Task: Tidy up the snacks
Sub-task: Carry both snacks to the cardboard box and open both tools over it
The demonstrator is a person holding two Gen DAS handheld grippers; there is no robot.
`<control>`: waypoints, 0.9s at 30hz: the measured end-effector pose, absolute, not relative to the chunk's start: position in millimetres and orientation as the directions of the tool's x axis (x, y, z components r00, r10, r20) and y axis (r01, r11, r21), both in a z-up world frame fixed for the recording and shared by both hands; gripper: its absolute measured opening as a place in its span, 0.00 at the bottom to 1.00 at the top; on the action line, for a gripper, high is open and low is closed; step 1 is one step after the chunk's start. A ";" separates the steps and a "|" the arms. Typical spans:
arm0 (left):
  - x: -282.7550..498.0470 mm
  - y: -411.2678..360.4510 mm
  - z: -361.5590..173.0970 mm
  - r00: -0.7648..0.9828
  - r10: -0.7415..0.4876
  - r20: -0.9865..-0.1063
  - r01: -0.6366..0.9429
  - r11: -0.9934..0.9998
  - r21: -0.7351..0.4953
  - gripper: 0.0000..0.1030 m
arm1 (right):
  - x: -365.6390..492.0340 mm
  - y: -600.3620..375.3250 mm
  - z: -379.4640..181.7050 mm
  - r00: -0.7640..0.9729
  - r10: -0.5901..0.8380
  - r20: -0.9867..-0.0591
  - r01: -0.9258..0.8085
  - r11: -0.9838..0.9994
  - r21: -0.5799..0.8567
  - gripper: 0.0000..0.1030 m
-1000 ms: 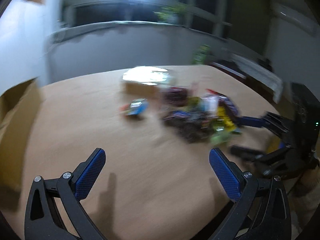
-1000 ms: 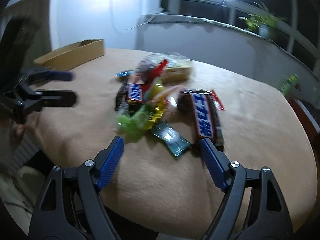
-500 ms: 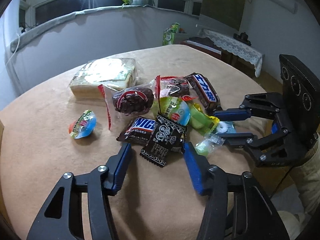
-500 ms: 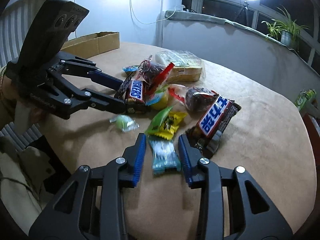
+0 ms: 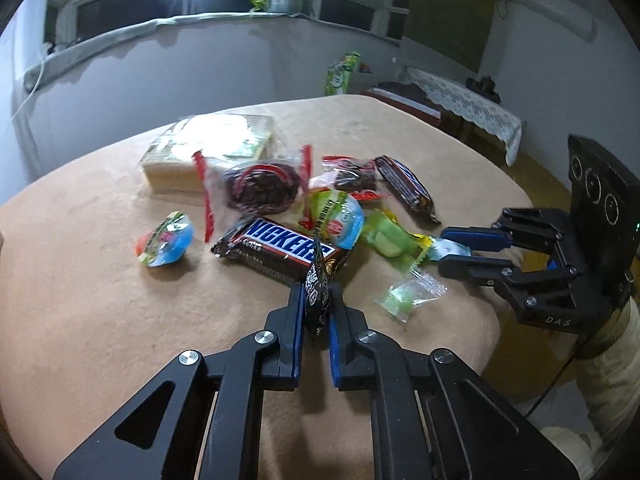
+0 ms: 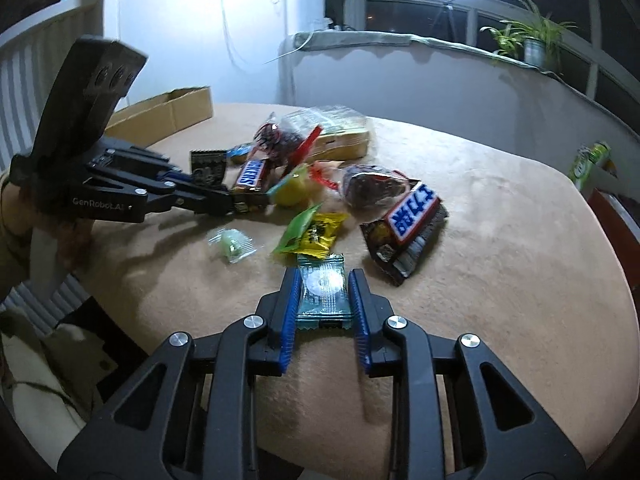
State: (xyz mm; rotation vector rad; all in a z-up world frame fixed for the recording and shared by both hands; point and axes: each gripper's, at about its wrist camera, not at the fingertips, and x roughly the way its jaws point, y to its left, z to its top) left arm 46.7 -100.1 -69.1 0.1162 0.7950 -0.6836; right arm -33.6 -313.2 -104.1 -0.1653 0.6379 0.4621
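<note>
Left wrist view: left gripper (image 5: 317,312) jaws closed tight on black snack packet (image 5: 317,290), pinched edge-on, near worktop (image 5: 80,280) front edge, just before Snickers bar (image 5: 280,250). Advice: lift straight up, keep clear of bar.

Right wrist view: right gripper (image 6: 323,300) jaws closed against sides of teal candy sachet (image 6: 323,290), flat on worktop near front edge, just below yellow-green packet (image 6: 314,234). Grip on thin edges looks slippery; raise slowly, carry toward cardboard box (image 6: 160,110) at far left corner, likely destination.
</note>
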 end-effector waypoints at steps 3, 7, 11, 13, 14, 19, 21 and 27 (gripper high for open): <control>43.3 -90.6 -64.7 0.520 -0.528 -0.672 0.585 0.793 -0.170 0.09 | -34.0 -318.0 -99.0 0.726 0.344 -0.596 -0.429 0.903 -0.001 0.25; 36.0 -72.9 -55.6 0.566 -0.528 -0.633 0.542 0.817 -0.197 0.09 | -32.9 -321.1 -88.2 0.755 0.322 -0.571 -0.377 0.926 0.023 0.25; 31.1 -54.9 -44.6 0.622 -0.509 -0.594 0.490 0.846 -0.212 0.09 | -32.0 -314.6 -74.3 0.783 0.312 -0.539 -0.348 0.937 0.036 0.25; 26.8 -44.4 -37.4 0.654 -0.492 -0.574 0.466 0.860 -0.207 0.09 | -32.7 -309.6 -66.8 0.795 0.312 -0.519 -0.343 0.938 0.038 0.25; 24.7 -39.5 -33.9 0.670 -0.480 -0.566 0.453 0.869 -0.200 0.09 | -33.0 -305.5 -62.1 0.802 0.316 -0.506 -0.342 0.939 0.043 0.25; 16.7 -12.0 -8.0 0.749 -0.417 -0.515 0.386 0.906 -0.171 0.09 | -28.9 -285.8 -36.8 0.826 0.339 -0.451 -0.353 0.934 0.056 0.25; 12.6 0.6 -1.0 0.775 -0.389 -0.498 0.361 0.919 -0.157 0.09 | -27.1 -274.4 -28.6 0.829 0.348 -0.437 -0.367 0.929 0.043 0.25; 3.7 40.3 10.3 0.828 -0.319 -0.462 0.284 0.948 -0.145 0.09 | -16.6 -229.4 -10.1 0.819 0.386 -0.424 -0.419 0.908 0.016 0.25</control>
